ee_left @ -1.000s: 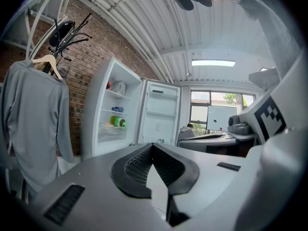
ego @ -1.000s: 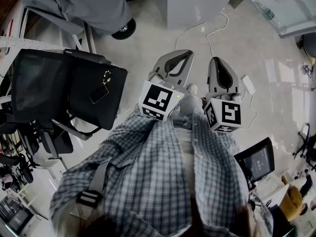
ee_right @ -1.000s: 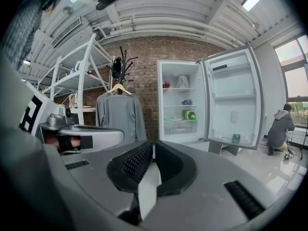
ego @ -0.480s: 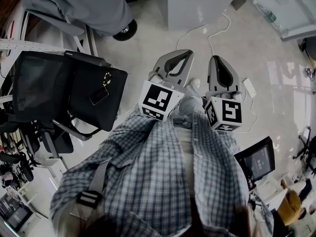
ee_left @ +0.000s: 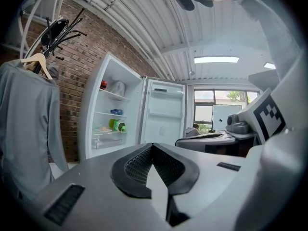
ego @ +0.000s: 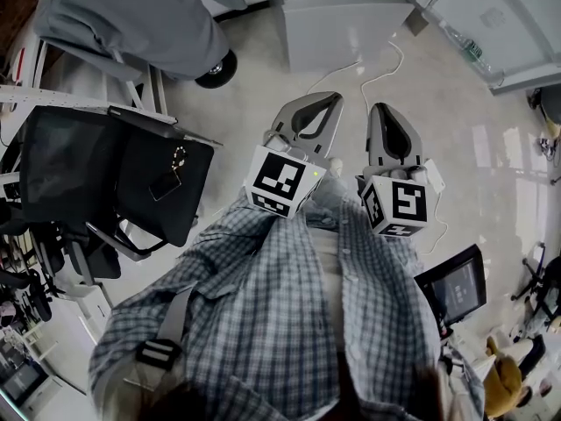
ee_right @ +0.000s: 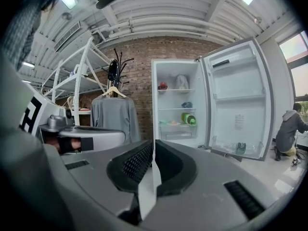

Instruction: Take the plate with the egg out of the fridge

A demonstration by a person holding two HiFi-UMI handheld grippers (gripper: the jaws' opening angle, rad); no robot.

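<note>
- Brick-walled room with a ribbed ceiling and glossy pale floor point(ego: 254, 86); a white fridge point(ee_right: 177, 100) is standing against the brick, its door point(ee_right: 238, 100) swinging wide open to the right.
- Left tongs point(ee_left: 152, 146) are pressing together with nothing between them; in the left gripper view they are pointing toward the fridge from well away.
- Right tongs point(ee_right: 154, 143) are likewise pressing together on nothing and aiming at the open fridge.
- From the head view both sets of tongs are hanging side by side in front of the person's checked shirt point(ego: 289, 314), over the floor, near each other but apart.
- Plate point(ee_right: 174, 123) is sitting inside the fridge on the shelf just above the clear drawer, just beside a green bottle point(ee_right: 189, 119) lying on its side; what is resting on the plate is too small to make out.
- Upper shelves are carrying a blue item point(ee_right: 186, 105), a red item point(ee_right: 163, 85) and a white bag-like thing point(ee_right: 181, 82).
- Grey garment point(ee_right: 114, 117) is hanging on a coat stand left of the fridge.
- Black chair point(ego: 105, 174) is standing to the person's left.
- Another person point(ee_right: 287, 131) is crouching at far right.
</note>
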